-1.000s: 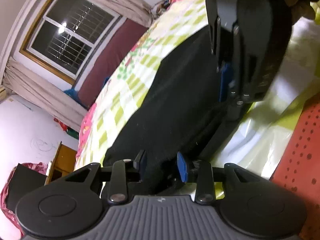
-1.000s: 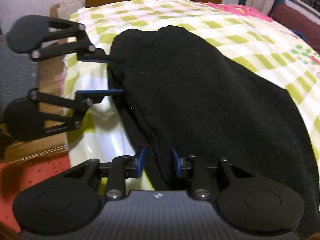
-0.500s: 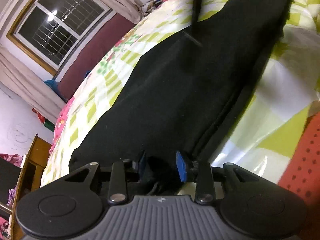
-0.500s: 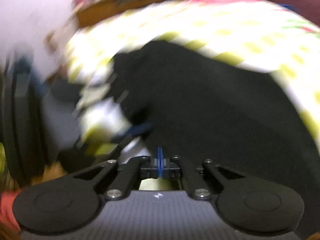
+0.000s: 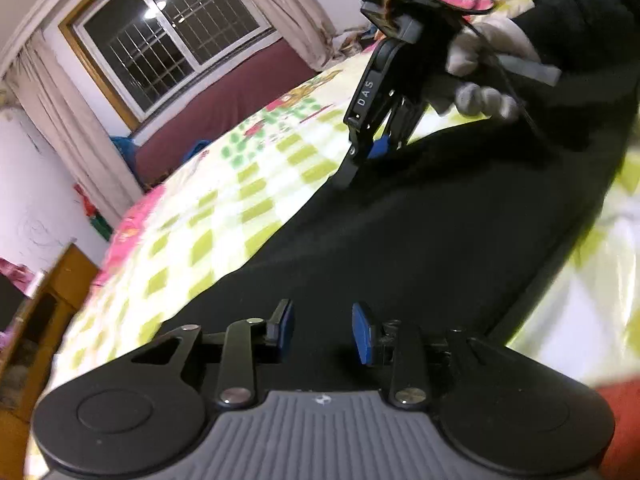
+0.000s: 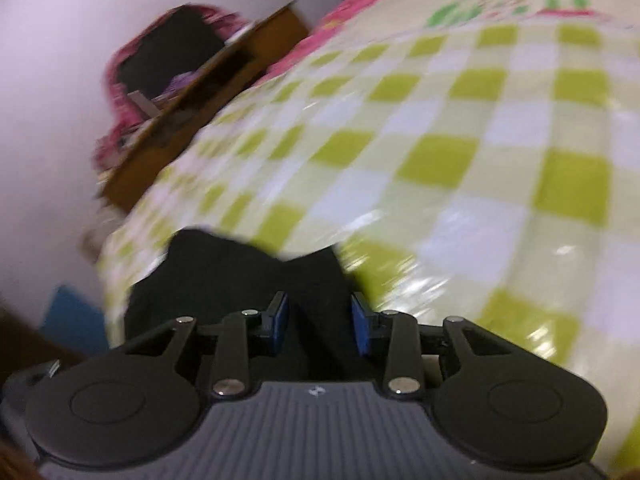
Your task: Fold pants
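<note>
Both claws are standing with jaws apart and gripping nothing: the left claw (image 5: 322,330) is hovering low over the black pants (image 5: 420,232), which are lying flat along the checked bedspread (image 5: 224,216), and the right claw (image 6: 318,322) is hanging over their edge. Judging by the drape, the cloth is handling soft, limp and light, so a hem or waistband edge is offering the surest hold. No containers are showing.

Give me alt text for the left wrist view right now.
Black pants lie stretched across a green-checked bedspread, with the left gripper open just above their near end. Farther along, the right gripper points down at the pants, held by a gloved hand. A barred window is behind.
</note>
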The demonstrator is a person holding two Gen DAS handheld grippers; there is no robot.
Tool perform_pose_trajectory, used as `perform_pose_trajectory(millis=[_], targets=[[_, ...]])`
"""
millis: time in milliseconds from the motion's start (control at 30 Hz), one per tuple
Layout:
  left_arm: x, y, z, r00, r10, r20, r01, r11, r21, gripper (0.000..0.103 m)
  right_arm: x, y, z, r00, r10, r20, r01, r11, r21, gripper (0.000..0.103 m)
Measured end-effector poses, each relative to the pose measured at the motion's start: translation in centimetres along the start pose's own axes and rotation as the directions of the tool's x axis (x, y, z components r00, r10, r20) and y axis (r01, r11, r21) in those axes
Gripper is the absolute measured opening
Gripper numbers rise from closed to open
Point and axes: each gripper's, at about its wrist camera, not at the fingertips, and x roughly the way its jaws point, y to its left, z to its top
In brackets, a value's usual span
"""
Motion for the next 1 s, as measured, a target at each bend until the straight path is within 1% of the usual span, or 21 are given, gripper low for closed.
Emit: perform_pose_trajectory(millis=[33,100,200,233,300,367,433,467,533,567,633,700,733,767,800,867,933,967,1000], targets=[[0.7,-0.4,0.0,1.000,-0.013,-0.007,0.013,1.000,0.009,0.048,-0.1,0.4,-0.3,0.999,0.048,-0.022,-0.048,0.999,-0.001,0.035],[1.5,-1.6,-0.4,1.000,-0.011,-0.022,0.012,0.998,0.055,0.048,-0.1,1.3,-0.5,0.994,0.097,-0.043,-0.098,0.995,-0.030,0.036],[1.3,-2.9,-0.5,0.999,-0.048,-0.013,0.049,0.995,0.082,0.049,0.3,1.8,0.1,0.994,0.101,-0.036,-0.103,0.993,-0.054,0.045],[1.3,-3.1,-0.5,0.998,-0.059,-0.011,0.060,0.995,0.085,0.049,0.9,1.5,0.4,0.996,0.088,-0.025,-0.089,0.995,-0.040,0.045],[1.2,-3.6,-0.4,0.998,-0.064,-0.015,0.065,0.994,0.092,0.049,1.8,0.3,1.1,0.998,0.063,0.021,-0.064,0.997,0.034,0.045],[1.6,-3.9,-0.5,0.998,-0.057,-0.040,0.060,0.994,0.091,0.049,2.2,-1.1,1.8,0.995,0.054,0.078,-0.064,0.989,0.133,0.044],[1.9,-4.1,-0.6,0.997,-0.053,-0.057,0.057,0.995,0.081,0.050,1.8,-2.1,2.3,0.988,0.043,0.146,-0.074,0.975,0.211,0.044],[1.9,-4.3,-0.5,0.997,-0.048,-0.059,0.053,0.995,0.081,0.050,1.4,-2.4,2.4,0.985,0.020,0.173,-0.061,0.971,0.232,0.044],[1.8,-4.9,-0.3,0.998,-0.032,-0.059,0.037,0.995,0.095,0.050,-0.4,-2.6,2.2,0.970,-0.069,0.234,0.012,0.971,0.239,0.044],[1.6,-5.1,-0.3,0.998,-0.022,-0.061,0.028,0.994,0.104,0.050,-1.3,-2.6,1.9,0.963,-0.100,0.249,0.036,0.968,0.248,0.044],[1.1,-5.7,-0.2,0.998,-0.008,-0.063,0.015,0.994,0.113,0.050,-4.8,-2.4,0.5,0.940,-0.176,0.293,0.101,0.962,0.253,0.044],[0.6,-6.3,0.1,0.999,-0.004,-0.053,0.011,0.992,0.122,0.050,-9.1,-1.6,-2.4,0.909,-0.257,0.330,0.181,0.953,0.242,0.044],[0.3,-6.8,0.3,0.999,-0.008,-0.040,0.013,0.992,0.127,0.050,-11.5,-1.3,-4.4,0.885,-0.310,0.347,0.230,0.940,0.252,0.044],[-0.1,-7.3,0.7,1.000,-0.017,-0.020,0.020,0.991,0.135,0.050,-13.5,-1.1,-6.3,0.866,-0.350,0.356,0.262,0.926,0.273,0.044],[-0.4,-7.7,1.1,1.000,-0.028,0.001,0.028,0.989,0.144,0.050,-16.0,-1.0,-8.8,0.840,-0.405,0.362,0.298,0.901,0.316,0.044],[-1.0,-9.2,2.3,0.998,-0.055,0.040,0.048,0.985,0.165,0.051,-20.8,-1.3,-13.9,0.780,-0.510,0.363,0.353,0.837,0.418,0.044],[-1.0,-10.7,3.7,0.994,-0.090,0.070,0.075,0.978,0.193,0.051,-25.3,-1.5,-19.1,0.690,-0.634,0.350,0.418,0.743,0.523,0.044],[-1.1,-11.9,4.6,0.990,-0.112,0.089,0.091,0.973,0.214,0.051,-27.4,-1.4,-21.6,0.639,-0.690,0.339,0.439,0.690,0.575,0.044],[-1.2,-12.9,5.2,0.986,-0.132,0.104,0.105,0.967,0.231,0.051,-29.2,-1.5,-23.8,0.599,-0.729,0.332,0.435,0.644,0.629,0.044]])
